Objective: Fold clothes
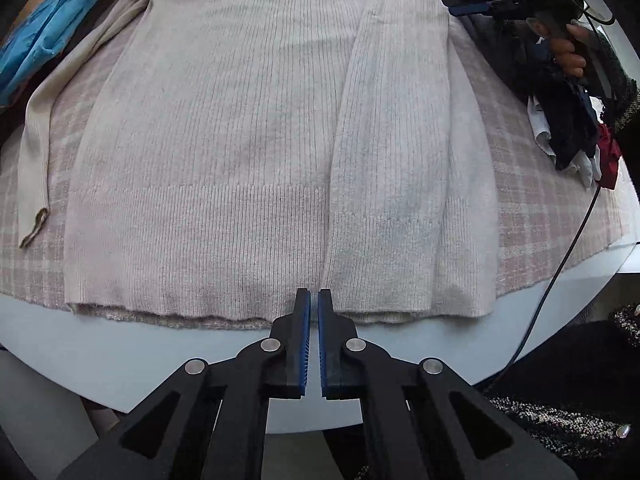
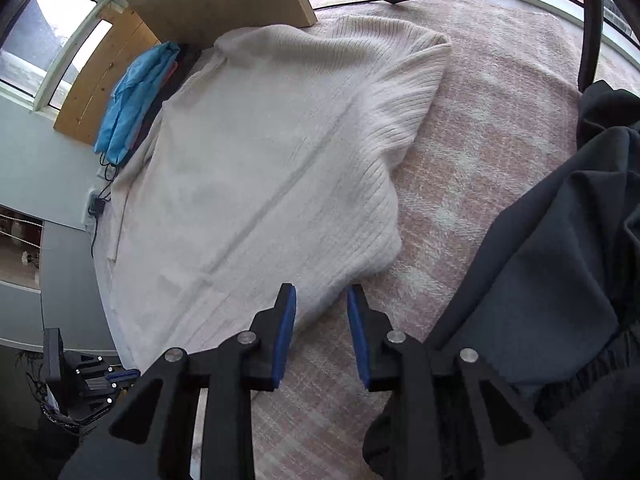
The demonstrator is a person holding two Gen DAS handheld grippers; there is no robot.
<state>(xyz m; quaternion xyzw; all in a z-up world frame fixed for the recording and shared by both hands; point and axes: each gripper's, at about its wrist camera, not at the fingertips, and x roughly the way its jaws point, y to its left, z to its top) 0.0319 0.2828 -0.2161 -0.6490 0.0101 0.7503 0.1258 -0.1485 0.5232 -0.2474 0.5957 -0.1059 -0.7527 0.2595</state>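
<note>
Cream ribbed knit sweater [image 1: 224,152] lies flat on the checked table cloth [image 1: 540,220], one sleeve folded in. Left hand-held gripper [image 1: 314,300] nearly pressed together, empty, at the hem; right hand-held gripper [image 2: 320,304] spread beside the sweater's edge. Other sleeve [image 1: 36,148] probably follows.

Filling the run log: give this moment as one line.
stage: sweater flat, one sleeve folded in | left claw nearly shut, empty, at hem | right claw open, empty, beside folded edge

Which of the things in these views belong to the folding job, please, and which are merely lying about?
Part of the job:
- cream ribbed sweater, one sleeve folded across it
- left gripper, nearly shut at the hem
- right gripper, open at the sweater's edge

Lying about:
- blue garment
- dark clothes pile
- pink plaid cloth
- black cable
</note>
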